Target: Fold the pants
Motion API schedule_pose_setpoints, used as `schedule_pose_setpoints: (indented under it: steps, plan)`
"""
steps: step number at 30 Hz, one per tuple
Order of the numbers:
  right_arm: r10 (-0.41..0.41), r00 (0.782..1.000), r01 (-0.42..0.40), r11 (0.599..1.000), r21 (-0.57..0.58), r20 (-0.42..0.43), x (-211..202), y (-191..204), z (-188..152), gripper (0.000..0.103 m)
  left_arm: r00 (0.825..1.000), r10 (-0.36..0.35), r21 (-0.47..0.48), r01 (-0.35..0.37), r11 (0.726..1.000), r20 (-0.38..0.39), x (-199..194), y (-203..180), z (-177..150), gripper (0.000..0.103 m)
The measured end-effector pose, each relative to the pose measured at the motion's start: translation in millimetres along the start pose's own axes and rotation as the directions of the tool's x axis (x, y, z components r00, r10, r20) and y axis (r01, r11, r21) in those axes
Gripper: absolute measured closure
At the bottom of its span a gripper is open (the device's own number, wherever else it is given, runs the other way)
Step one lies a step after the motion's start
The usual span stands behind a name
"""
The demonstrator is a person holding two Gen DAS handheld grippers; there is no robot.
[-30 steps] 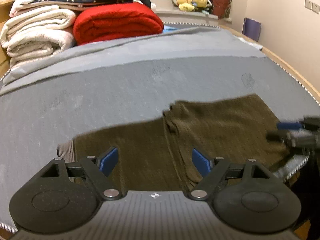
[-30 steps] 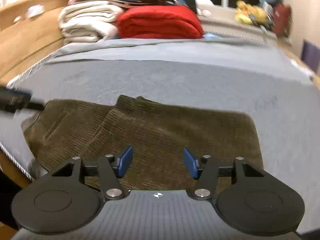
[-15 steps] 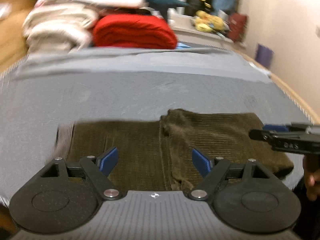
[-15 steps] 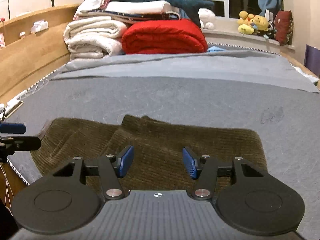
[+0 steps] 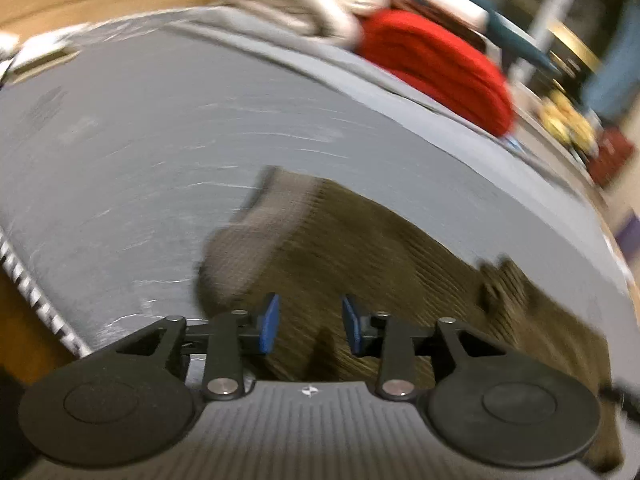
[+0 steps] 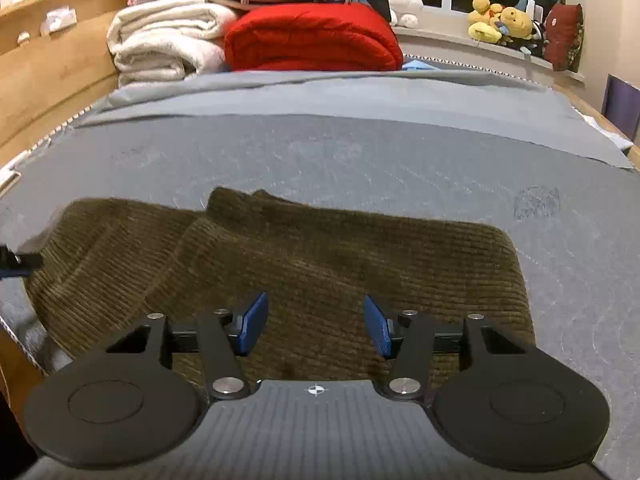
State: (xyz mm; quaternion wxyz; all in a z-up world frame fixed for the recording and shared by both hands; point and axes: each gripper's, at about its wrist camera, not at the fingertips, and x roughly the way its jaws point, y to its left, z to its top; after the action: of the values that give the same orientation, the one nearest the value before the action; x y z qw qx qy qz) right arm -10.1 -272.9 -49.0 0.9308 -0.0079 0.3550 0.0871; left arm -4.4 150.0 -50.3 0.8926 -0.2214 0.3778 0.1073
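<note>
Where grey bedcover (image 6: 360,152) spreads, olive pants (image 6: 320,264), red blanket (image 6: 312,38) beyond.

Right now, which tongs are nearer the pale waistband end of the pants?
Left. The left tongs hover right beside the waistband; the right tongs sit over the folded legs of the pants, farther away.

Pants (image 6: 320,264): olive-brown ribbed corduroy, lying flat on the grey bed (image 6: 360,152) near its front edge, long side running left-right. Folded over; right part sits as an upper layer, its edge forming a diagonal step over the left part. Paler ribbed band (image 5: 256,236) at the left end in the left wrist view, blurred there.
</note>
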Motion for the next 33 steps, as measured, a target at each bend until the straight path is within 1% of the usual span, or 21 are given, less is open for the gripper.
schedule_pose_setpoints:
  steps: [2, 4, 6, 8, 10, 11, 12, 13, 15, 16, 18, 20, 21, 22, 24, 25, 27, 29, 31, 32, 33]
  plan:
    - [-0.006, 1.0, 0.006, 1.0, -0.018, -0.015, 4.8, 3.0, -1.8, 0.048, 1.0, -0.008, -0.066, 0.008, 0.998, -0.005, 2.1, 11.4, 4.3, 0.063]
    - [-0.007, 1.0, 0.006, 0.999, -0.045, -0.026, 9.0, 6.1, -3.6, 0.048, 1.0, -0.002, -0.063, 0.001, 0.998, -0.004, 1.4, 11.9, 5.9, 0.063]
    - [-0.015, 0.999, 0.013, 0.997, -0.074, -0.032, 13.1, 10.3, -4.5, 0.048, 1.0, 0.011, -0.034, -0.01, 0.999, 0.023, -3.6, 8.5, 6.2, 0.06]
    - [-0.023, 0.999, 0.02, 0.996, -0.092, -0.038, 16.0, 12.1, -5.4, 0.049, 0.998, 0.029, -0.004, -0.029, 1.0, 0.056, -8.2, 2.2, 5.5, 0.048]
    - [-0.031, 0.999, 0.026, 0.994, -0.102, -0.045, 18.1, 12.8, -6.4, 0.05, 0.995, 0.043, 0.004, -0.044, 0.999, 0.087, -12.7, 1.5, 4.4, 0.044]
    - [-0.034, 0.998, 0.029, 0.994, -0.105, -0.046, 18.5, 13.8, -6.6, 0.05, 0.995, 0.052, 0.0, -0.052, 0.999, 0.091, -15.1, 3.0, 4.9, 0.04]
    - [-0.037, 0.998, 0.032, 0.994, -0.108, -0.043, 18.5, 14.9, -6.6, 0.05, 0.995, 0.058, -0.005, -0.058, 0.998, 0.084, -16.5, 3.7, 3.7, 0.037]
    - [-0.039, 0.998, 0.034, 0.993, -0.112, -0.041, 18.0, 15.2, -7.1, 0.05, 0.995, 0.065, -0.01, -0.065, 0.998, 0.071, -15.7, 4.1, 2.3, 0.029]
    - [-0.043, 0.998, 0.038, 0.992, -0.118, -0.041, 16.9, 16.9, -8.7, 0.051, 0.995, 0.088, -0.048, -0.087, 0.995, 0.035, -10.8, 10.8, 1.5, 0.024]
    - [-0.044, 0.998, 0.038, 0.992, -0.123, -0.046, 16.5, 17.5, -10.0, 0.052, 0.997, 0.082, -0.074, -0.081, 0.994, 0.007, -6.4, 14.4, 1.7, 0.021]
    - [-0.049, 0.997, 0.041, 0.99, -0.134, -0.052, 15.1, 18.2, -13.4, 0.053, 0.996, 0.032, -0.146, -0.043, 0.988, -0.081, 10.0, 22.1, 0.9, 0.02]
    - [-0.054, 0.997, 0.046, 0.988, -0.151, -0.052, 12.8, 17.7, -17.2, 0.053, 0.986, -0.023, -0.248, -0.018, 0.968, -0.163, 30.2, 33.5, -1.4, 0.019]
    - [-0.056, 0.997, 0.047, 0.986, -0.158, -0.053, 11.7, 16.9, -19.3, 0.053, 0.987, -0.034, -0.272, -0.009, 0.962, -0.154, 34.8, 36.2, -1.2, 0.018]
    - [-0.06, 0.997, 0.05, 0.985, -0.163, -0.055, 10.9, 16.0, -21.5, 0.053, 0.991, -0.033, -0.259, -0.002, 0.966, -0.131, 36.0, 34.4, 0.9, 0.018]
    - [-0.068, 0.996, 0.057, 0.984, -0.167, -0.064, 10.3, 12.8, -25.5, 0.053, 0.99, -0.054, -0.239, 0.021, 0.971, -0.131, 42.5, 30.6, 2.4, 0.018]
    - [-0.071, 0.995, 0.059, 0.985, -0.165, -0.072, 10.4, 10.7, -27.5, 0.053, 0.991, -0.045, -0.232, 0.015, 0.973, -0.124, 42.4, 29.6, 1.4, 0.021]
    - [-0.074, 0.993, 0.06, 0.987, -0.15, -0.09, 10.9, 5.3, -31.5, 0.053, 0.993, -0.023, -0.202, 0.0, 0.979, -0.113, 41.2, 25.8, 0.1, 0.035]
    - [-0.075, 0.991, 0.061, 0.99, -0.129, -0.112, 12.4, -0.8, -35.6, 0.052, 0.995, -0.026, -0.216, 0.004, 0.976, -0.101, 38.0, 28.4, -0.1, 0.06]
    - [-0.081, 0.985, 0.064, 0.992, -0.111, -0.152, 16.1, -7.0, -40.6, 0.052, 0.995, -0.036, -0.231, 0.015, 0.973, -0.087, 34.1, 30.9, 1.8, 0.073]
    - [-0.083, 0.982, 0.066, 0.992, -0.104, -0.17, 17.7, -10.7, -43.2, 0.052, 0.996, -0.043, -0.221, 0.026, 0.975, -0.073, 30.4, 29.4, 2.5, 0.078]
    - [-0.081, 0.981, 0.065, 0.993, -0.096, -0.178, 17.9, -13.6, -44.8, 0.051, 0.997, -0.043, -0.197, 0.031, 0.98, -0.058, 25.3, 26.4, 3.1, 0.079]
